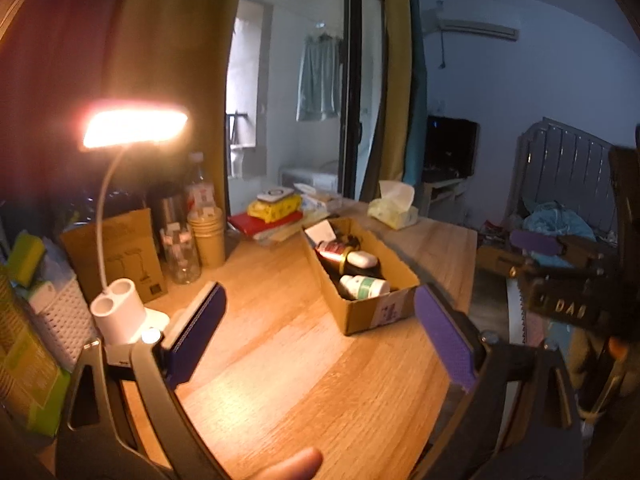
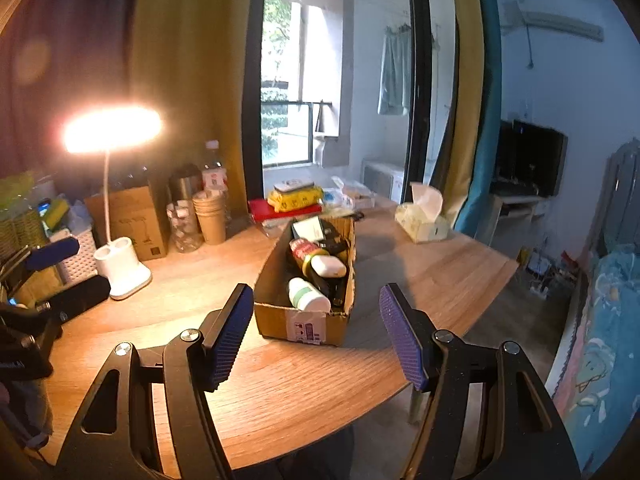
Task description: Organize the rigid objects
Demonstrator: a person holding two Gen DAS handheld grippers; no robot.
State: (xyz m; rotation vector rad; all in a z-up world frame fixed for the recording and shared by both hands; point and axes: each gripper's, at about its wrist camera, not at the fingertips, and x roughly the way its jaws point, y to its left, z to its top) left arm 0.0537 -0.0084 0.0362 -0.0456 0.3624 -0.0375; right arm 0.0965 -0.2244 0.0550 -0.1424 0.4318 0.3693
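Cardboard box: mid-counter; dark items deep inside indistinct.
White bottle: at the box's near end, label unreadable.
Left claw: spread, empty.
Right claw: spread, empty.

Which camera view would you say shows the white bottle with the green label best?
The right wrist view: the white bottle with the green label lies near, end-on in the cardboard box. The left wrist view shows its side, farther off.
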